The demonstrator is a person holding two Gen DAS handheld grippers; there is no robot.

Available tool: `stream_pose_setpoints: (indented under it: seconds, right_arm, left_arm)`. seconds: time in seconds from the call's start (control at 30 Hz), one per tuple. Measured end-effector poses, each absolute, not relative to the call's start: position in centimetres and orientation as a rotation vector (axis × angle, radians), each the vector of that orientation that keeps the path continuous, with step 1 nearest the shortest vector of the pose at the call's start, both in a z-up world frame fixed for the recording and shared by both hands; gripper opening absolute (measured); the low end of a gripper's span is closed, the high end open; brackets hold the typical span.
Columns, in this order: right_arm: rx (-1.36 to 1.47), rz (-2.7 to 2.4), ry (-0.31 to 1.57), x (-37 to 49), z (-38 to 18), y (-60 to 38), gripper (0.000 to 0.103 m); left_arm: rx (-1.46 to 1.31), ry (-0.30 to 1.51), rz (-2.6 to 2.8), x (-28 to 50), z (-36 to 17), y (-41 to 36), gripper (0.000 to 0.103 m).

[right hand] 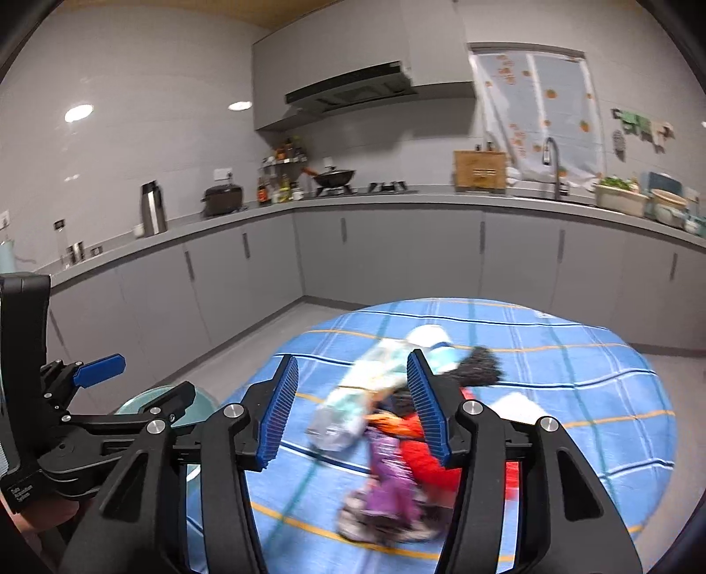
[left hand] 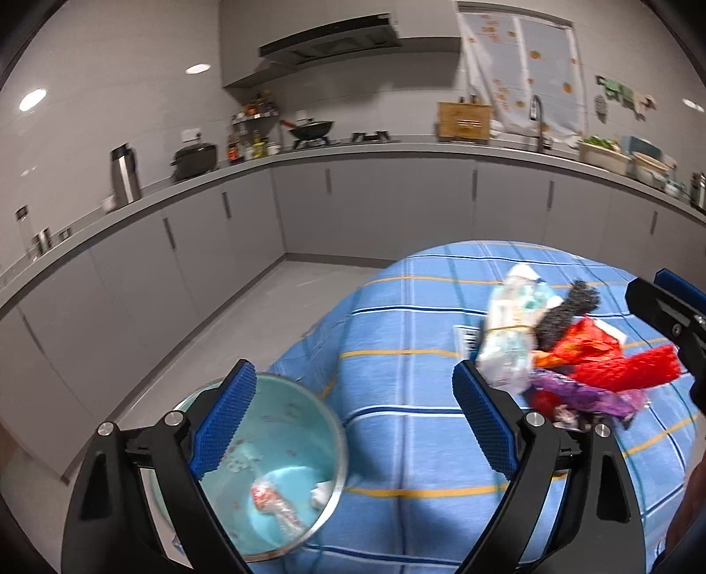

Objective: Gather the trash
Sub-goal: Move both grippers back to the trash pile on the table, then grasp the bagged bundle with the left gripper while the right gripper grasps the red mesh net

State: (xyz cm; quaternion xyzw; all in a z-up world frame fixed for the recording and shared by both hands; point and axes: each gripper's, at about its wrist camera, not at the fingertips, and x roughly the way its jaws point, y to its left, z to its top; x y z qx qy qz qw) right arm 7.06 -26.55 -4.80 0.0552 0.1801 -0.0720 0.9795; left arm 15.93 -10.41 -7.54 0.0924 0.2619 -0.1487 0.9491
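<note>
While blurred, trash pile (right hand: 388, 432): red, purple wrappers | on blue cloth (right hand: 573, 397)

Ahead of me a grey counter (left hand: 397, 148) runs along two walls over a row of grey cupboards (left hand: 375, 207). On it I see a steel flask (left hand: 124, 174), a dark cooker pot (left hand: 195, 161), a rack of bottles (left hand: 253, 132), a wok (left hand: 311, 129) on the stove under the hood (left hand: 328, 42), a wooden board (left hand: 463, 120), a tap (left hand: 537, 121) and bowls of greens (left hand: 602, 152). A blue checked cloth (left hand: 397, 353) covers my table.
</note>
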Motion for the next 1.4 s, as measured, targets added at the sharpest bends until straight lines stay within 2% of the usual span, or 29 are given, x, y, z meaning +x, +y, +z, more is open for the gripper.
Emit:
stream_pose_setpoints:
  seconds: [0.37,0.9,0.97,1.0,1.07,1.1,1.13,1.23,1.4]
  right_arm:
    - [0.155,-0.346,0.384,3.1,-6.6,-33.6,0.055]
    - [0.183,-0.402,0.433,4.2,-9.1,-35.2,0.06]
    - [0.195,-0.404,0.44,4.3,-9.3,-35.5,0.06]
    - [0.201,-0.408,0.439,4.4,-9.4,-35.7,0.06]
    - [0.208,-0.406,0.439,4.4,-9.5,-35.8,0.06]
    - [0.21,-0.405,0.437,4.4,-9.4,-35.7,0.06]
    - [0.212,-0.402,0.434,4.4,-9.4,-35.6,0.06]
    - [0.21,-0.391,0.425,4.1,-9.1,-35.2,0.061]
    - [0.204,-0.364,0.409,3.8,-8.2,-34.0,0.061]
  left_arm:
    - [0.252,0.531,-0.422,15.1,-8.8,-17.0,0.09]
    - [0.273,0.628,-0.465,20.2,-12.6,-21.2,0.089]
    - [0.26,0.648,-0.491,20.6,-13.2,-21.5,0.081]
    - [0.258,0.658,-0.504,20.8,-13.4,-21.6,0.074]
    - [0.257,0.681,-0.532,20.9,-14.0,-22.1,0.068]
    - [0.253,0.687,-0.546,20.8,-14.2,-22.2,0.06]
    - [0.252,0.694,-0.562,20.7,-14.3,-22.4,0.046]
    - [0.252,0.705,-0.582,20.5,-14.5,-22.6,0.027]
    - [0.251,0.662,-0.58,19.3,-13.1,-22.2,0.022]
